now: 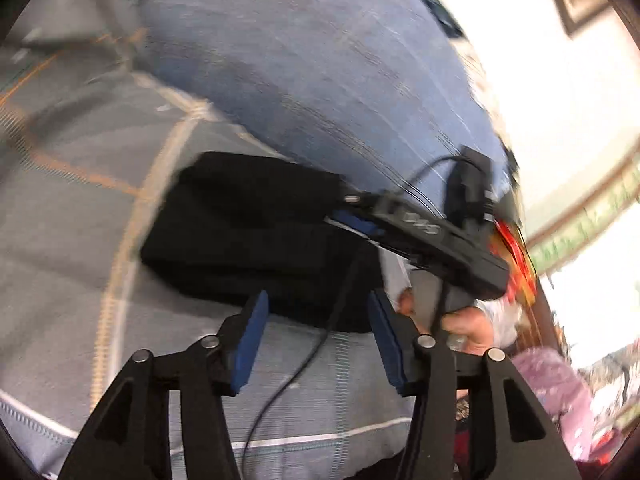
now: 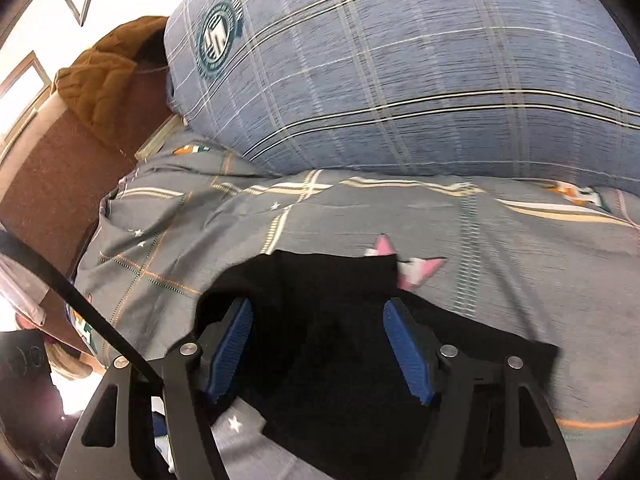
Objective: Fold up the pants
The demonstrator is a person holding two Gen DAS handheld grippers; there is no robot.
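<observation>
Black pants (image 2: 328, 344) on bedspread (image 2: 500, 240), beneath wide-open, empty right hand-held gripper (image 2: 318, 344).

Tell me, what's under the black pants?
The pants lie on a grey bedsheet with stripes and stars. A pink star pokes out at their edge. Whatever else the sheet shows beneath them is covered. Both tongs are open above them.

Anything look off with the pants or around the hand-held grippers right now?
Only one thing: a black cable trails across the bedspread between the open left hand-held gripper fingers, near the folded black pants; it might snag.
</observation>
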